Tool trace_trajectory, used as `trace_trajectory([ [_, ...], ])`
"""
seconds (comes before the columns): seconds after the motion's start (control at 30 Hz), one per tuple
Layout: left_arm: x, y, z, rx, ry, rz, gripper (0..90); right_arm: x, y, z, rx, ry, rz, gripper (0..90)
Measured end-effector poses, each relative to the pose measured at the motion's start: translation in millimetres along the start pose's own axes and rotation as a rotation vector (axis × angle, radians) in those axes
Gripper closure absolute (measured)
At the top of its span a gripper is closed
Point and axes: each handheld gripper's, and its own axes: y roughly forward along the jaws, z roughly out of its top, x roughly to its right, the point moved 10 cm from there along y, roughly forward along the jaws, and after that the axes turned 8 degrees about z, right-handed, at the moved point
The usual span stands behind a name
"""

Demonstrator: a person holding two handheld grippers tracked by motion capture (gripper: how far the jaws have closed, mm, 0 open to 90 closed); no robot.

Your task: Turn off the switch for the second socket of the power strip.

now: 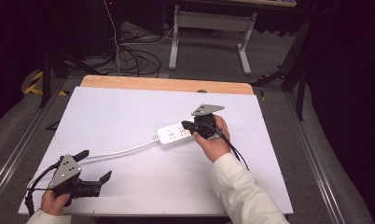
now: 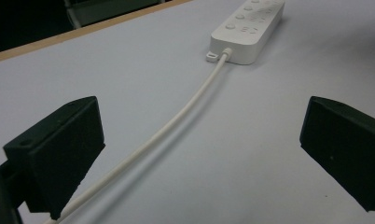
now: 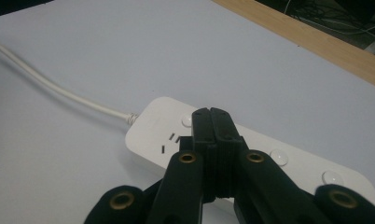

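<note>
A white power strip lies on the white table cover, right of centre. Its white cable runs toward the near left corner. My right gripper is shut, with its tips just over the strip's top face near the sockets at the cable end. My left gripper sits near the front left corner, open wide and holding nothing. The cable passes along the table close by one of its jaws.
The white cover lies on a wooden table whose bare edge shows at the far side. Beyond it are loose floor cables and the white legs of a desk. Metal rails run along both sides.
</note>
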Motion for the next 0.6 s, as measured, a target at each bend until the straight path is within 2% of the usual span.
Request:
trace_trajectory([
  [0.6,-0.4,0.4,-0.7,-0.004,-0.005,-0.002,0.5,19.1,31.2,-10.9,-0.019,0.015,-0.029,90.0],
])
